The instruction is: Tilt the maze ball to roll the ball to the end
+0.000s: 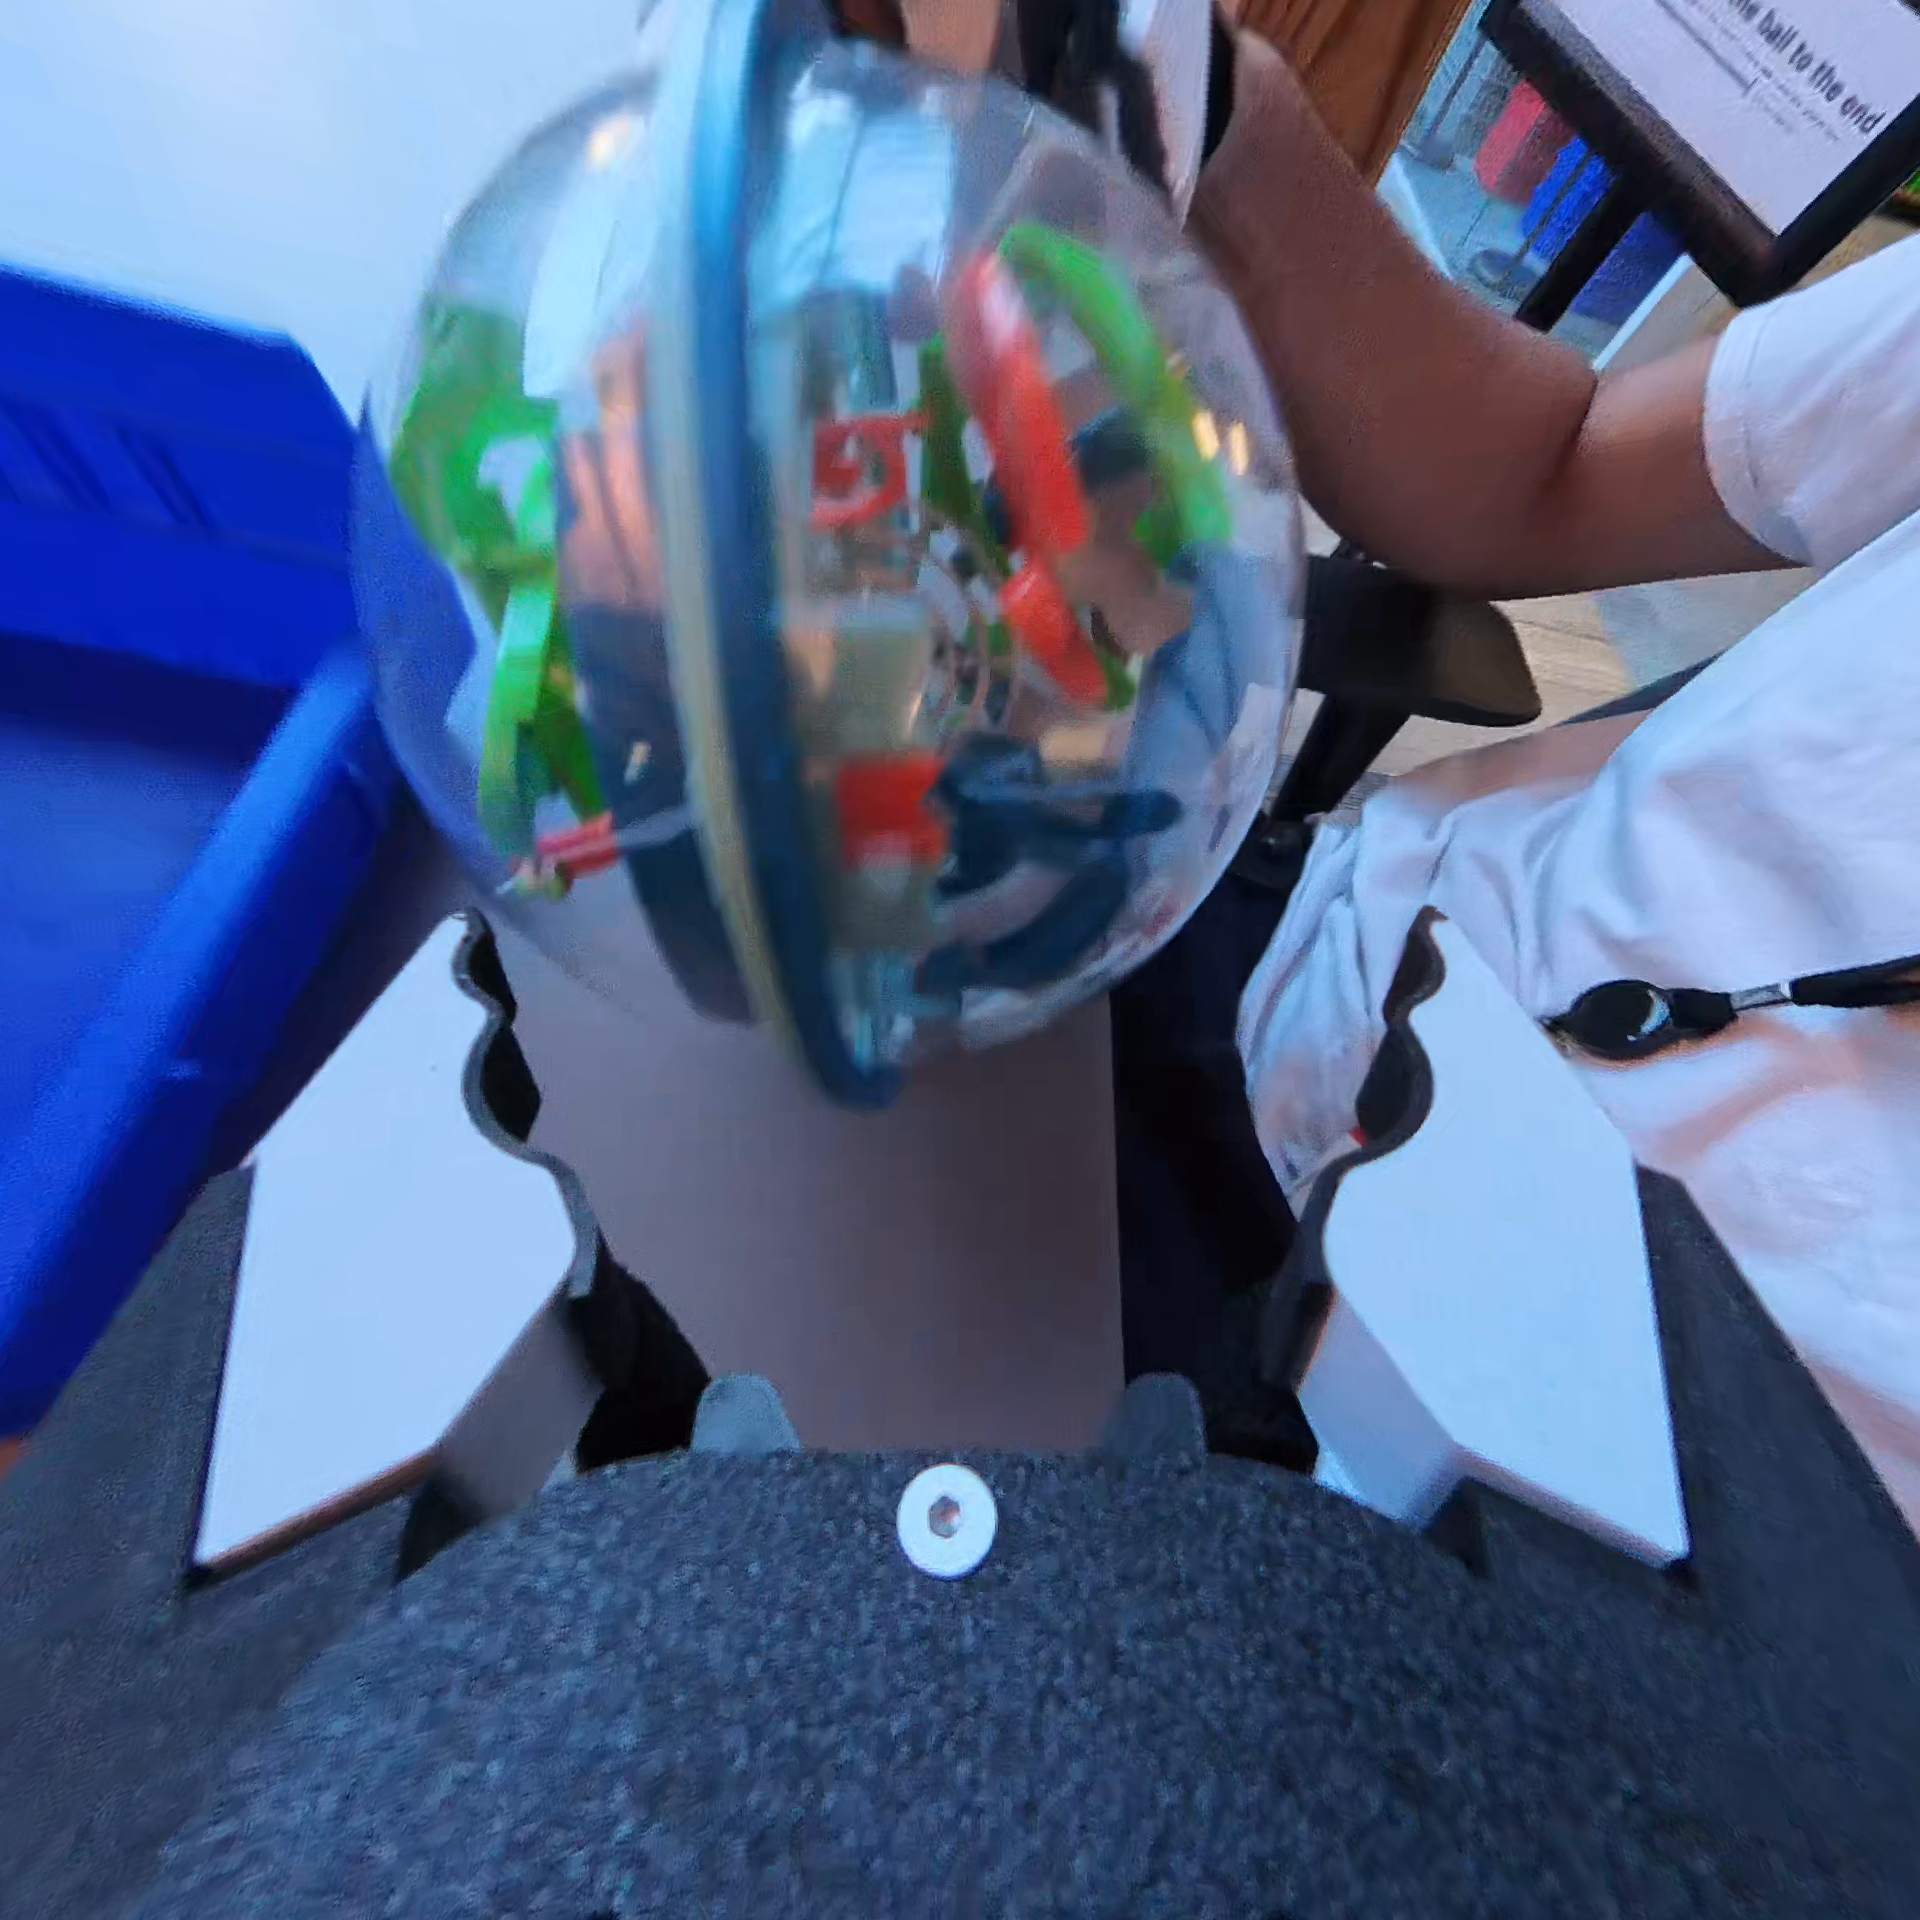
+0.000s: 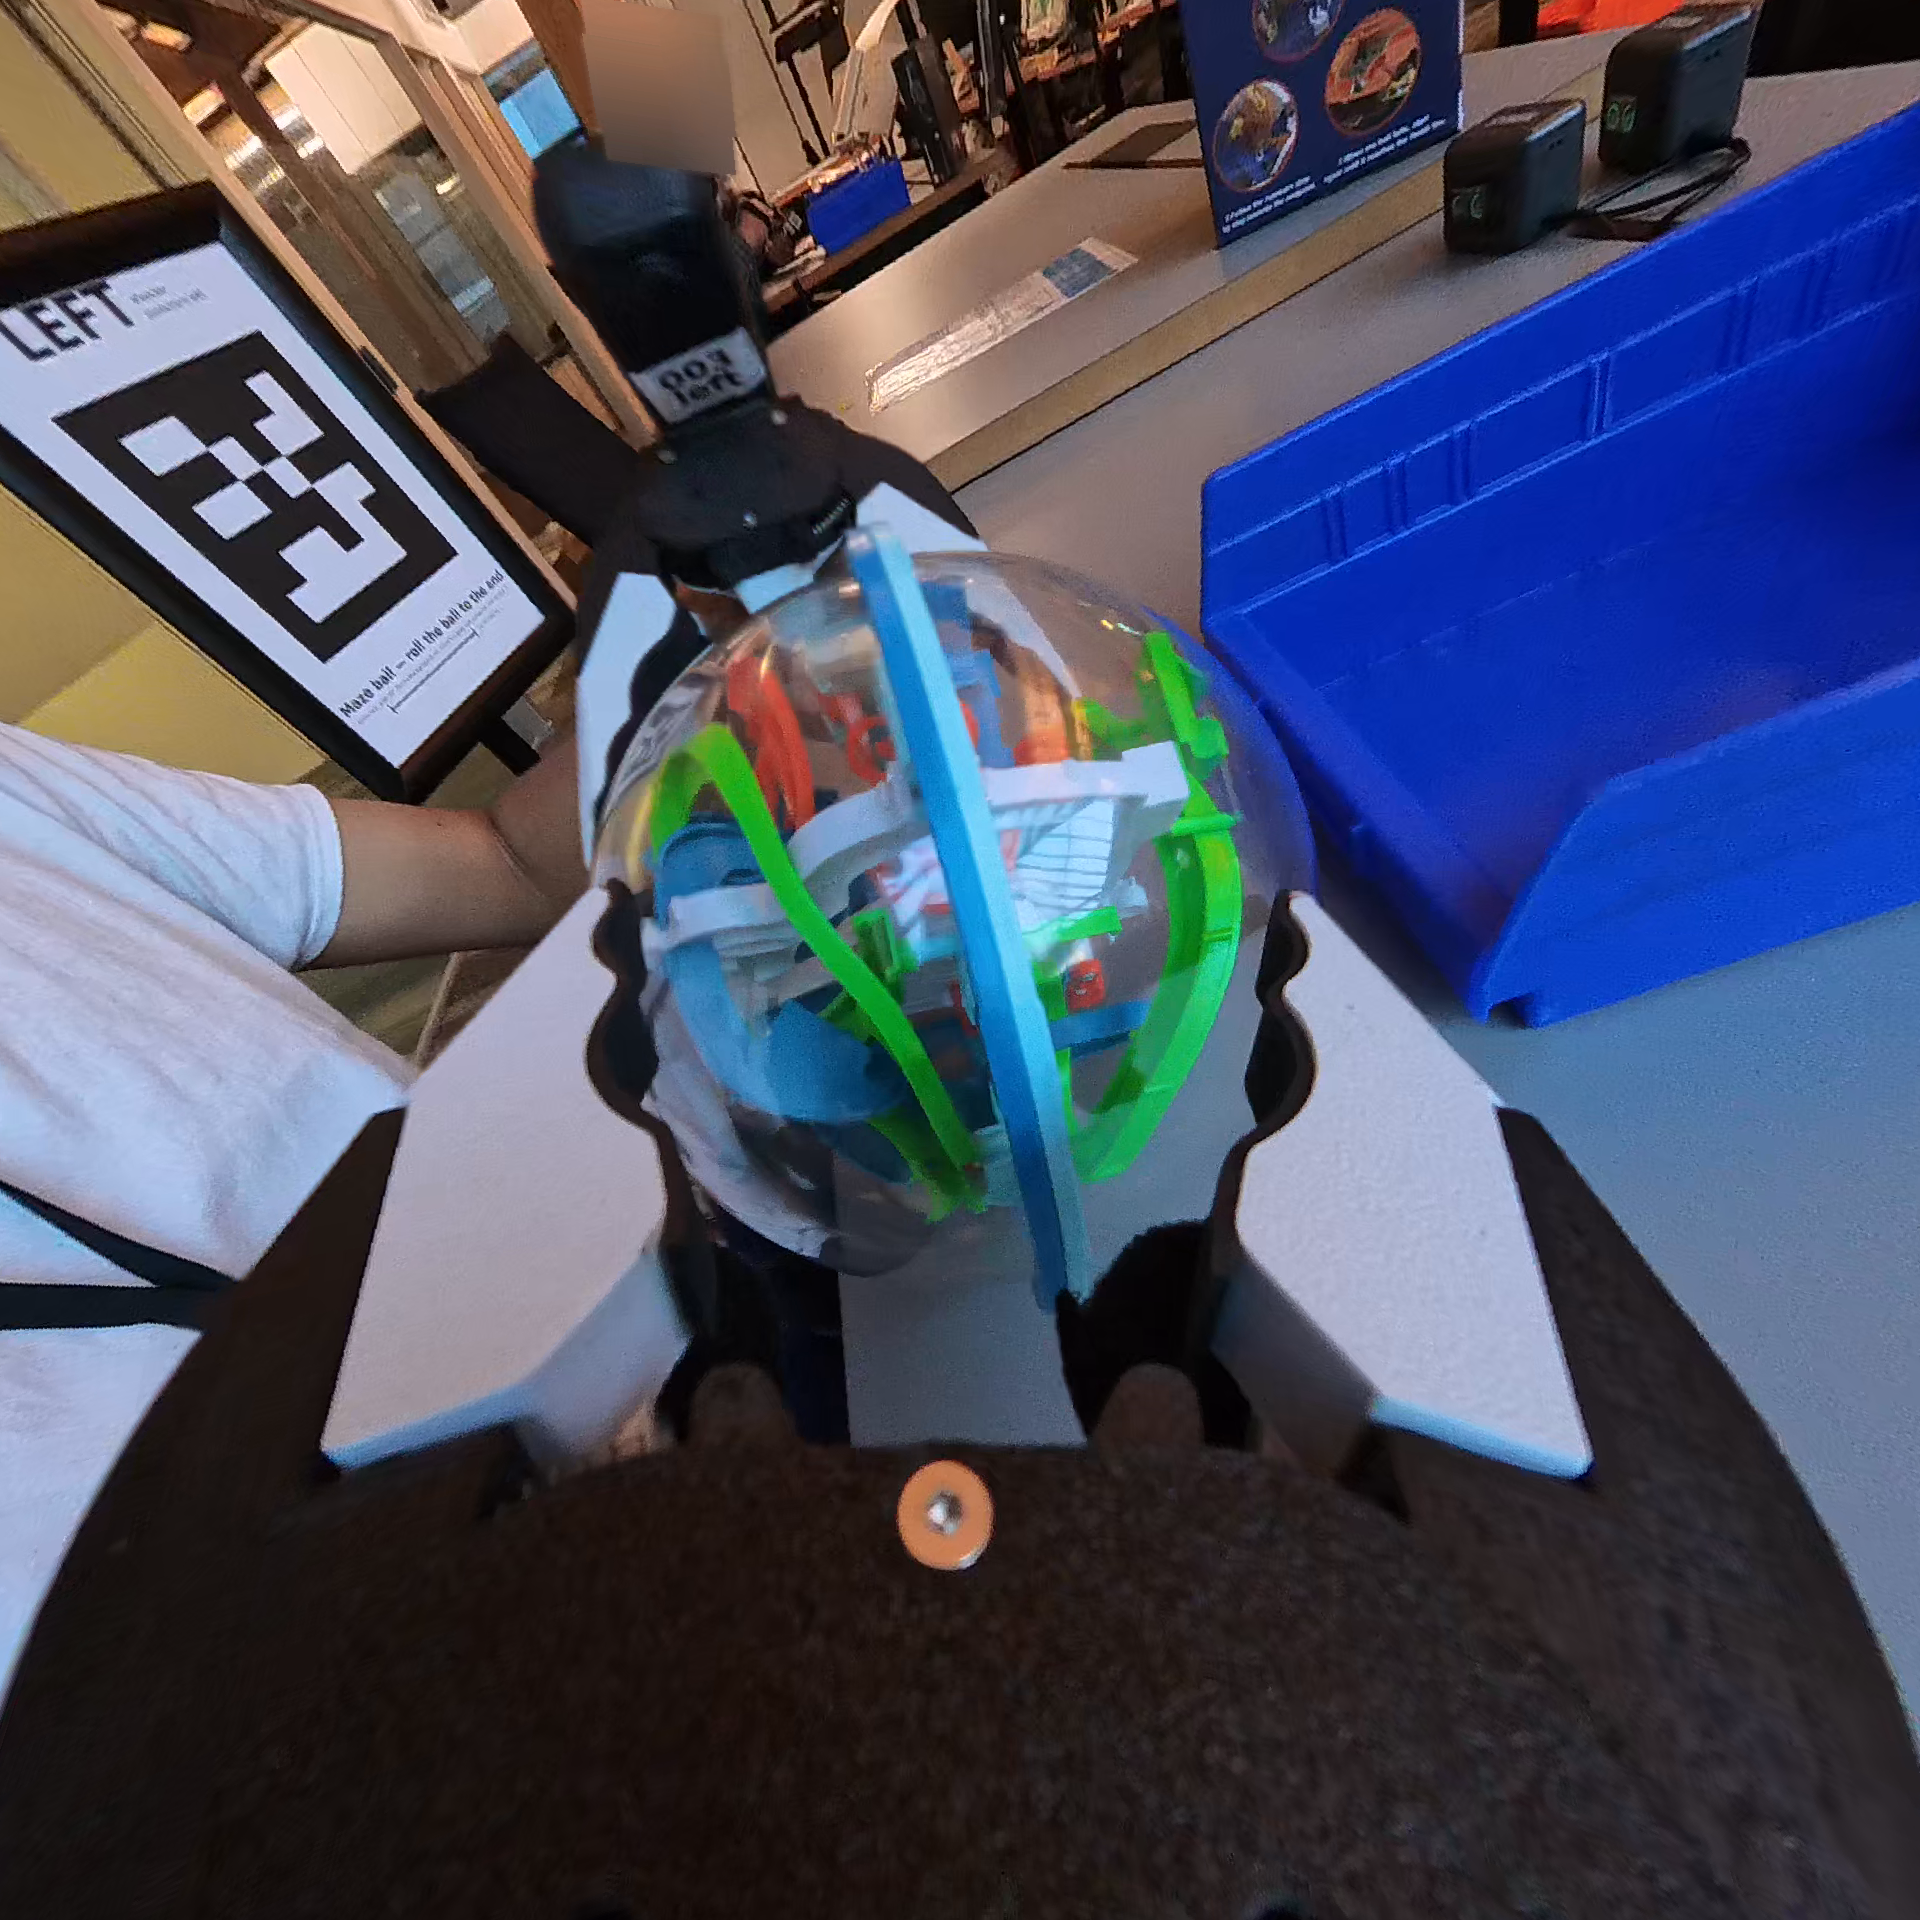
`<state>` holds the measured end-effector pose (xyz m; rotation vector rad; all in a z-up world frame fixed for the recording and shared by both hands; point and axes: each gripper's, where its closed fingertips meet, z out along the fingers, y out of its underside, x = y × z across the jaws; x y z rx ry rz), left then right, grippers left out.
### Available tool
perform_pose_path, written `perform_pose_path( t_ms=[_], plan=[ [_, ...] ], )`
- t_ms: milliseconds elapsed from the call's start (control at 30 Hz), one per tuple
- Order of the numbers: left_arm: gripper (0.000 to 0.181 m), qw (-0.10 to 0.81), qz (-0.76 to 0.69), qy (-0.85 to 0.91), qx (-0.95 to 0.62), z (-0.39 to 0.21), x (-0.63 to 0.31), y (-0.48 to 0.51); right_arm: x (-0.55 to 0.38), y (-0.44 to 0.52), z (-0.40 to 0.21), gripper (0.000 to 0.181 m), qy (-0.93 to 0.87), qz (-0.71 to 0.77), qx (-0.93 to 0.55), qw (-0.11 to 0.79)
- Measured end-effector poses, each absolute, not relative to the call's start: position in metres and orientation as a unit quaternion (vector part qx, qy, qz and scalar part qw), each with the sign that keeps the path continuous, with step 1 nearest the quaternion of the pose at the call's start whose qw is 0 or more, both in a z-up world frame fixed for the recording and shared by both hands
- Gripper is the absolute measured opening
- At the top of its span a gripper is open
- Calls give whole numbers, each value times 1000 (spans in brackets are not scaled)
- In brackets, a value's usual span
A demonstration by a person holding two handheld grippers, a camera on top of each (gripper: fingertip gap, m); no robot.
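The maze ball [image 2: 935, 914] sits mid-frame in the right wrist view, squeezed between the right gripper [image 2: 940, 966] fingers, blue ring running up and down. The left gripper [image 1: 945, 997] is wide open and empty, the ball just ahead, so the right one is nearer

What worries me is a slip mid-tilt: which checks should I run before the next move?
1. Right claw clamps the maze ball on both sides: ok.
2. Left claw supports the maze ball: not ok. It is open, and the ball sits beyond its tips.
3. Position of the small ball inside: cannot tell. The tracks hide it and the left wrist view is blurred.
4. Gap to the blue bin: cannot tell. The bin and the maze ball overlap in both views.
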<state>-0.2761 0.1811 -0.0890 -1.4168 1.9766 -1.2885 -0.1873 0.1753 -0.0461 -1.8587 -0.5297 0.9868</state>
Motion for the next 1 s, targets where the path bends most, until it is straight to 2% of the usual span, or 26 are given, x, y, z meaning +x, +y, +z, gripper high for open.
perform_pose_path(
  t_ms=[167,267,433,633,1000],
  plan=[
    [152,232,-418,692,-542,-107,-257,197,-190,183,-47,121,-227,372,-755,490],
    [146,238,-437,675,-544,-108,-261,197,-174,177,-54,136,-214,292,-761,538],
    [142,245,-448,660,-552,-111,-265,193,-191,153,-101,154,-201,256,-793,515],
    [141,237,-467,639,-563,-120,-262,185,-208,162,-108,155,-205,268,-775,534],
    [144,218,-498,627,-558,-127,-252,168,-201,151,-91,158,-218,214,-805,509]
  ],
)
